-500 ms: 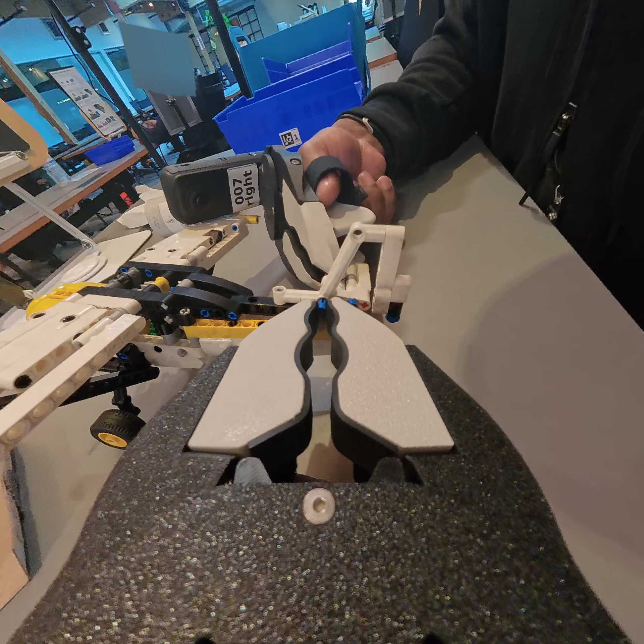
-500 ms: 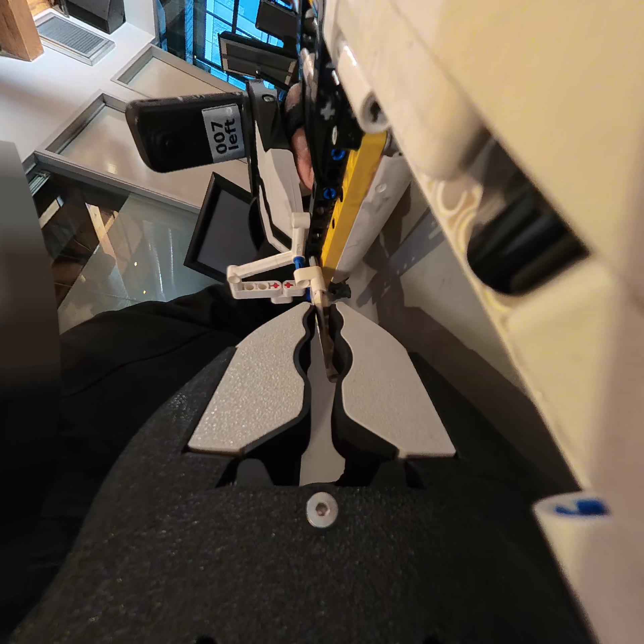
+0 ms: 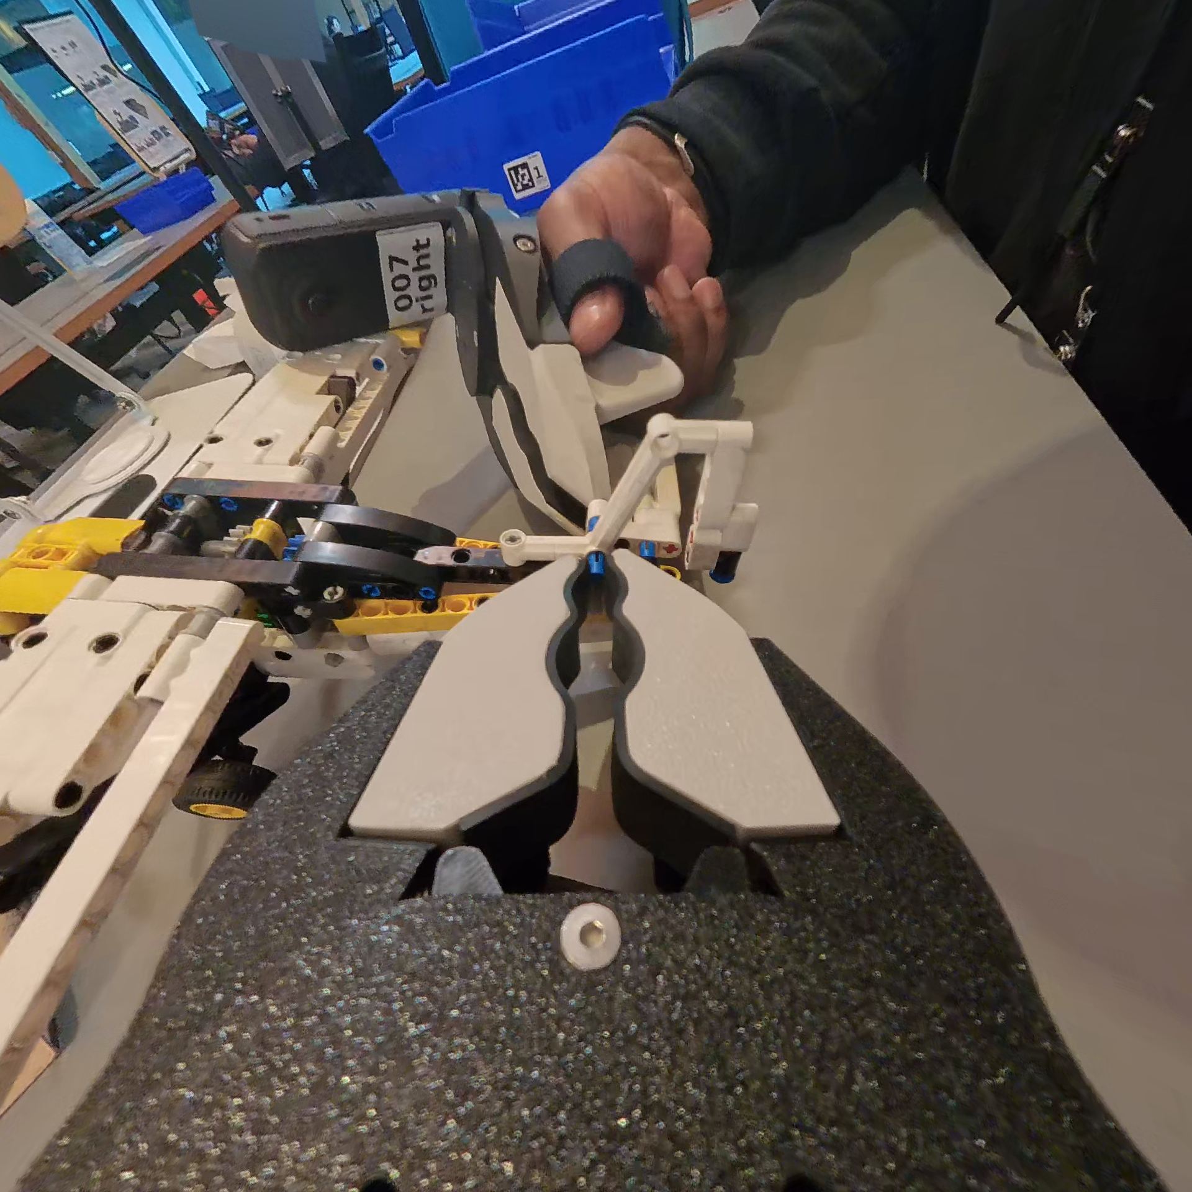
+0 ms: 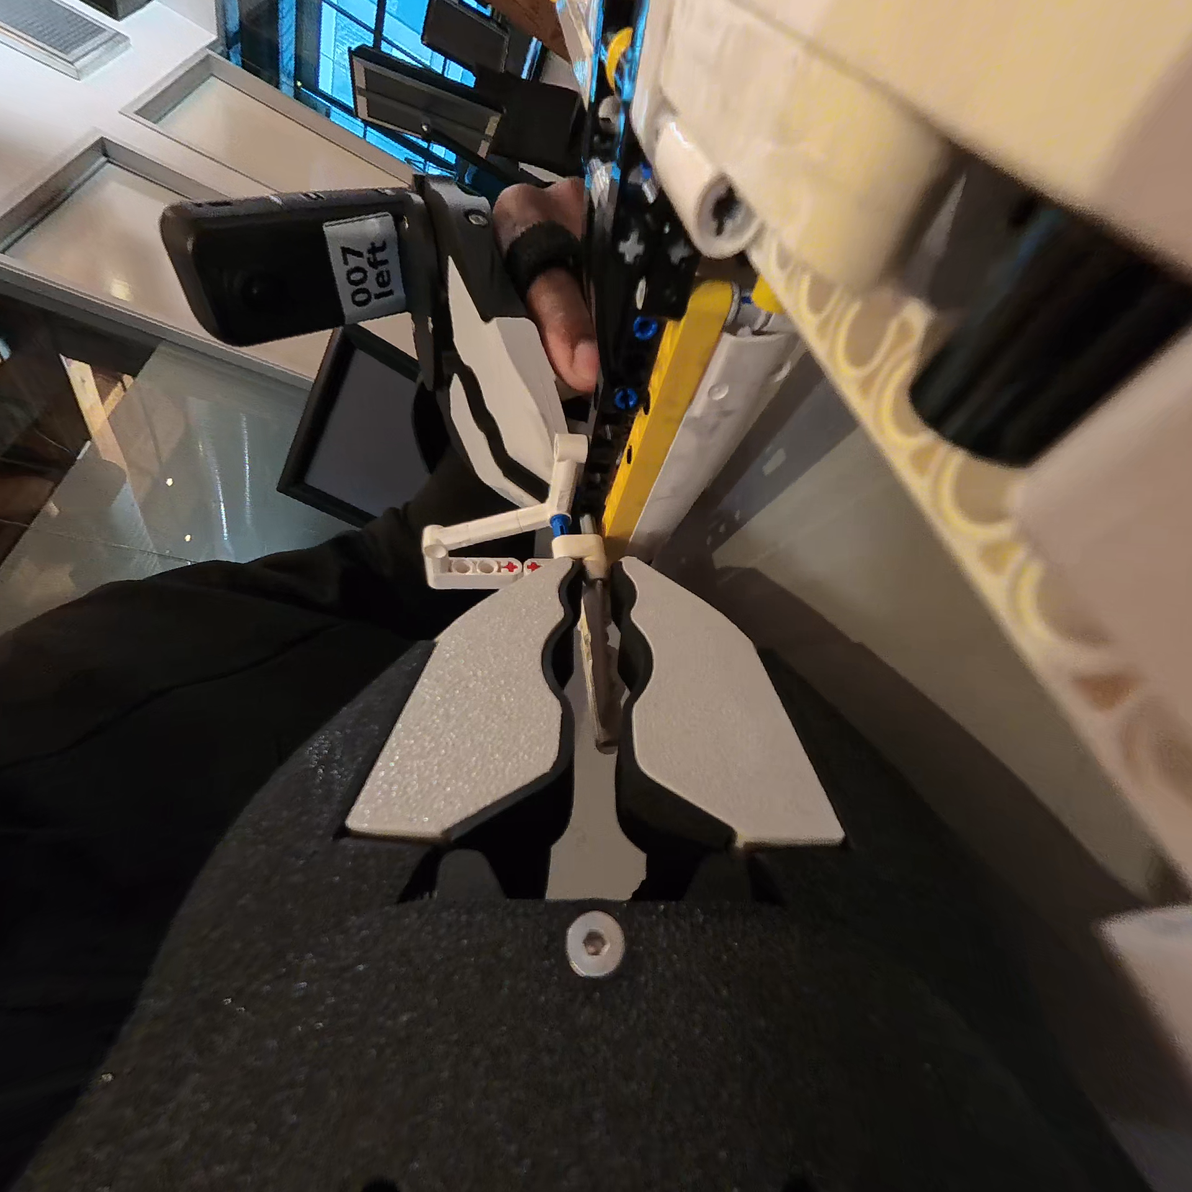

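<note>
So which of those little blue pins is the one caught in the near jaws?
The blue pin under the joint of the white angled arm, nipped at the fingertips. The other blue pins sit along the black beams.

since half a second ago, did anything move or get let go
Hardly anything. The left gripper is still shut on the blue pin of the white linkage, and the right gripper still clamps the dark axle at its white connector. Nothing was let go. The model lies on the table as before.
</note>
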`<move>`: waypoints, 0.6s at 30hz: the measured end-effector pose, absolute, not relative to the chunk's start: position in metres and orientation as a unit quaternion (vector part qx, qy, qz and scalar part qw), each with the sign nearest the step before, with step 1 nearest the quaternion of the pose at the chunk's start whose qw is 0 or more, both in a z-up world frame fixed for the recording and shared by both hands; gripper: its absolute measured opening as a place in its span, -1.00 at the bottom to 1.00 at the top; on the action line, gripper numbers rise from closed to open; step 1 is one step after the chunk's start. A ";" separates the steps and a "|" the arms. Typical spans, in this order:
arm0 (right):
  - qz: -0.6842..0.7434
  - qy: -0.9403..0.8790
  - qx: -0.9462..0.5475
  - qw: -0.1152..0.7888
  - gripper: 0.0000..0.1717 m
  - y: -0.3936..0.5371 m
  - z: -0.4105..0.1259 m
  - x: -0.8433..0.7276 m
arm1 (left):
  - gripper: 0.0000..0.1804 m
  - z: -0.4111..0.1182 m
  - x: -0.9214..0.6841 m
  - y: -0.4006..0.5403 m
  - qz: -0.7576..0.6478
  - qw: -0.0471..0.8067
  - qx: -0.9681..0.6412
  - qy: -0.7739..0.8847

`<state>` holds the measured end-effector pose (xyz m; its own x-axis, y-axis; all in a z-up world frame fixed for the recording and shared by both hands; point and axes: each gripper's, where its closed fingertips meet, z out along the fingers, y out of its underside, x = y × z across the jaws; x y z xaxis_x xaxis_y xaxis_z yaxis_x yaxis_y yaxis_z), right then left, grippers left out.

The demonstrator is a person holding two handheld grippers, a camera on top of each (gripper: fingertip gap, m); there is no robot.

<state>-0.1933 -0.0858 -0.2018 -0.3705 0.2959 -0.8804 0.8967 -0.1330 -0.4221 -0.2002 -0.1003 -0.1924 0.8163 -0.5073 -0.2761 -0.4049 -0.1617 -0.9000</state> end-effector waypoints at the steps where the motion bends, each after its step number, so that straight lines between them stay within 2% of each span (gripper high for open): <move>1: -0.565 0.607 0.495 0.261 -0.91 -0.085 -0.203 -0.194 | -0.95 -0.194 -0.200 -0.100 -0.043 0.570 -0.764 0.300; 9: -0.551 0.630 0.507 0.207 -0.76 -0.070 -0.210 -0.199 | -0.95 -0.201 -0.199 -0.097 -0.028 0.551 -0.776 0.307; 12: -0.542 0.670 0.483 0.158 -0.75 -0.062 -0.212 -0.195 | -0.95 -0.202 -0.200 -0.096 -0.024 0.550 -0.777 0.306; 14: -0.534 0.708 0.452 0.096 -0.75 -0.056 -0.212 -0.192 | -0.95 -0.202 -0.200 -0.096 -0.022 0.550 -0.777 0.307; 18: -0.507 0.781 0.353 -0.091 -0.75 -0.042 -0.204 -0.189 | -0.95 -0.202 -0.200 -0.095 -0.024 0.550 -0.777 0.305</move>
